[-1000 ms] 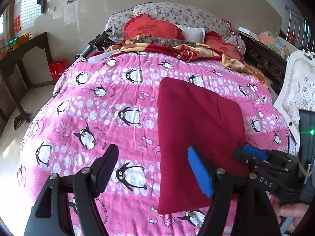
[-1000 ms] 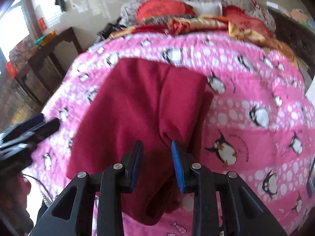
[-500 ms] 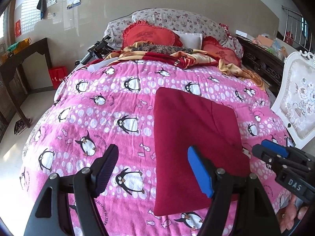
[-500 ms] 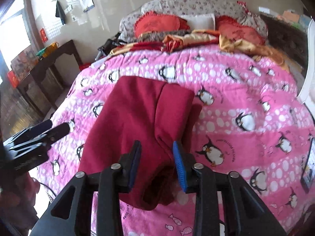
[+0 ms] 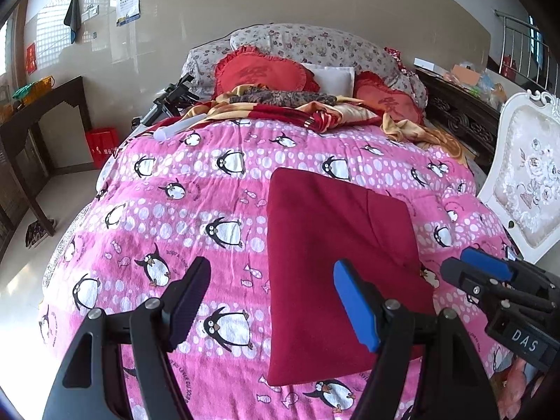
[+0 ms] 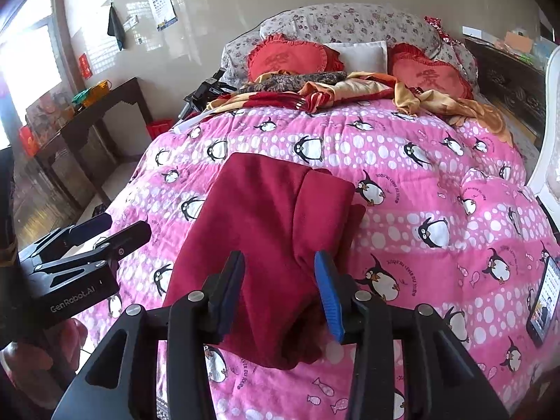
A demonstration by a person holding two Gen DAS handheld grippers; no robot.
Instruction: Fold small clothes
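Pink penguin quilt (image 5: 210, 189) covered the whole bed & was the landmark here. On the quilt's near-middle, toward its right half, lay the dark red garment (image 5: 336, 245), folded into a rough rectangle, flat, w/ a lengthwise fold line down it; in the right wrist view the same garment (image 6: 266, 224) showed a doubled layer along its right side & a slightly bunched near end at the quilt's front edge. At the quilt's far end sat a rumpled red-and-gold blanket (image 5: 280, 112), then two red heart cushions (image 5: 259, 73) & a floral pillow (image 5: 315, 42) behind it. Off the quilt's right side stood a white chair (image 5: 525, 182); off its left side, a dark wooden table (image 5: 42, 112) against the wall. A phone (image 6: 544, 301) lay on the quilt's right edge, screen lit. Left gripper (image 5: 273, 301) hovered above the quilt's near edge, fingers wide apart, nothing between them, right finger over the garment's near-left part, left finger over bare quilt. Right gripper (image 6: 280, 290) hung over the garment's near end, fingers apart too, w/ cloth seen between them but not pinched. Each gripper showed in the other's view, off to the garment's side.
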